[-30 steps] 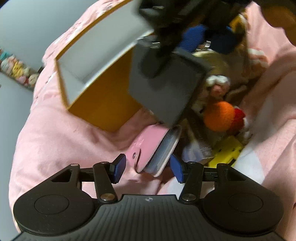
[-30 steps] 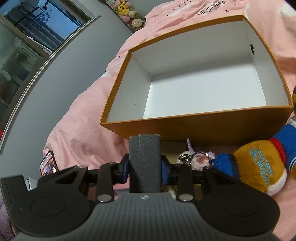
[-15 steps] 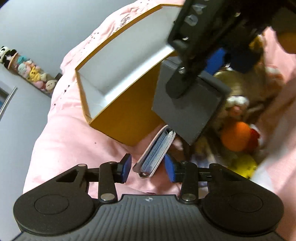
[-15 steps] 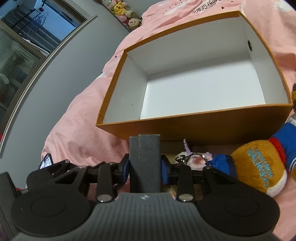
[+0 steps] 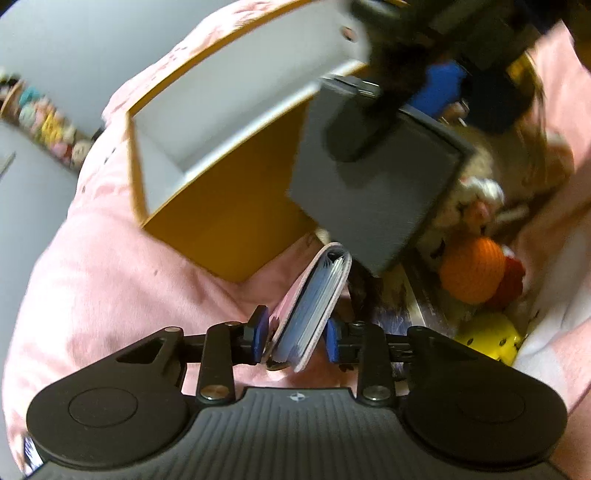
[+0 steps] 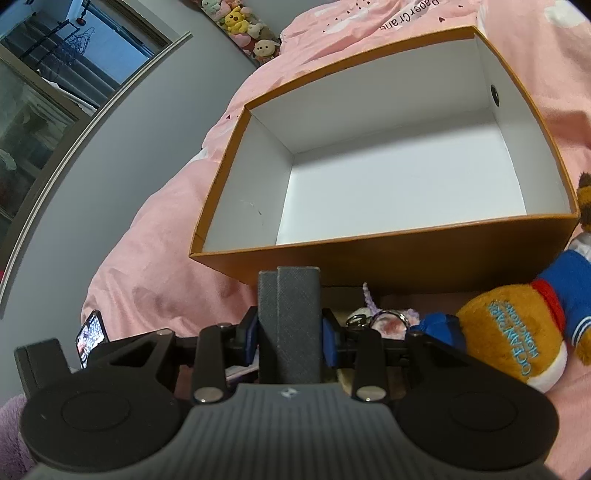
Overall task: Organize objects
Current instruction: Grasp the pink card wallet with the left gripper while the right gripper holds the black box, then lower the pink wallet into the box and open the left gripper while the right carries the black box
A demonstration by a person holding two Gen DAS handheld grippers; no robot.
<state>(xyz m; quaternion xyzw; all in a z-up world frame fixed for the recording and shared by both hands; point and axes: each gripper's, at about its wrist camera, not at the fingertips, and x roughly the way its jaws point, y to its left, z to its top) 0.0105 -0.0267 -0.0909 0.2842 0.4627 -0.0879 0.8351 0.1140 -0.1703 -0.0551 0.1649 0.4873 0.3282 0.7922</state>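
Nearest the left wrist camera, the left gripper (image 5: 294, 341) had its blue-padded jaws closing around a small pink card holder (image 5: 310, 308) stuffed with pale blue sleeves; the holder stood on edge between the pads, the left pad at its cover and the right pad just beside it, so a firm pinch could not be told. It stood over the pink bedcover (image 5: 110, 288), just in front of the near corner of the orange cardboard box with a white inside (image 5: 229, 206). Above it hung a flat dark grey textured case (image 5: 376, 192), pinched edge-on by the right gripper (image 6: 290, 332), whose pads pressed its two sides. To the right lay a heap of toys, among them an orange knitted ball (image 5: 472, 271) and a yellow plastic piece (image 5: 491, 338).

In the right wrist view, beyond the grey case, a metal key ring (image 6: 388, 317) and a brown plush toy in blue clothing (image 6: 517, 332) lay beside the box's near wall. Farther off, a row of small plush figures (image 6: 240, 22) lined the grey wall.
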